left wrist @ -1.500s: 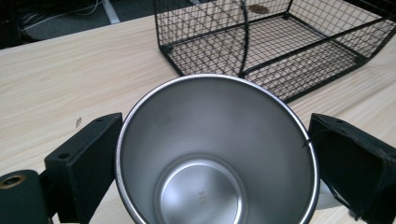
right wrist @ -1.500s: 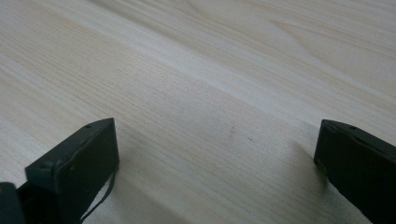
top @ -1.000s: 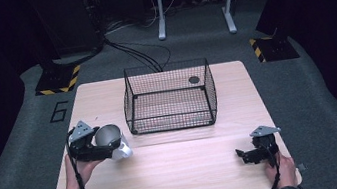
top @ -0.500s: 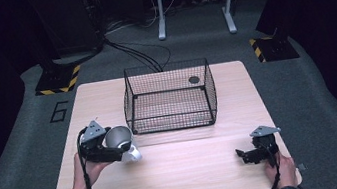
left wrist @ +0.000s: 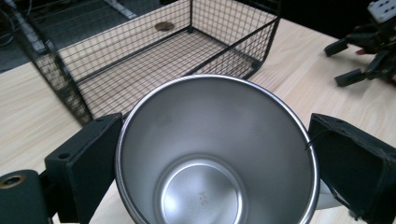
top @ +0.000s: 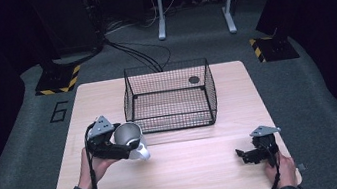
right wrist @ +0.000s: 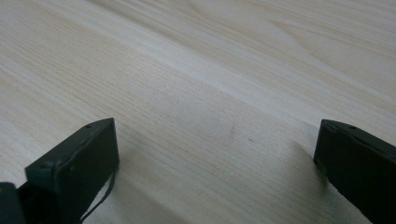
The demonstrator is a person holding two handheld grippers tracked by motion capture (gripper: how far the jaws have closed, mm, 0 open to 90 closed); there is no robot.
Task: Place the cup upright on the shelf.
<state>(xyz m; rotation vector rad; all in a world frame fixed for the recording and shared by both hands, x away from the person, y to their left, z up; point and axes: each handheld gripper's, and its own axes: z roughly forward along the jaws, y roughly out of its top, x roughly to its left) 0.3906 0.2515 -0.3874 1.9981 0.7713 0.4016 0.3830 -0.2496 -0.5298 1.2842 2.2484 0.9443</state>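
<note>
A steel cup with an empty shiny inside is held above the table, close to the front left corner of the black wire basket. My left gripper is shut on the steel cup, one jaw on each side of its rim. The basket holds a small dark round thing at its far right. My right gripper rests low over the bare wood at the front right, open, with nothing between its jaws; it also appears far off as the right gripper.
The light wooden table has bare surface between the two grippers and in front of the basket. Beyond the table are cables, a metal stand and yellow-black striped floor plates.
My left gripper has carried the steel cup to the right, closer to the basket's front left corner. The right gripper has stayed in place.
</note>
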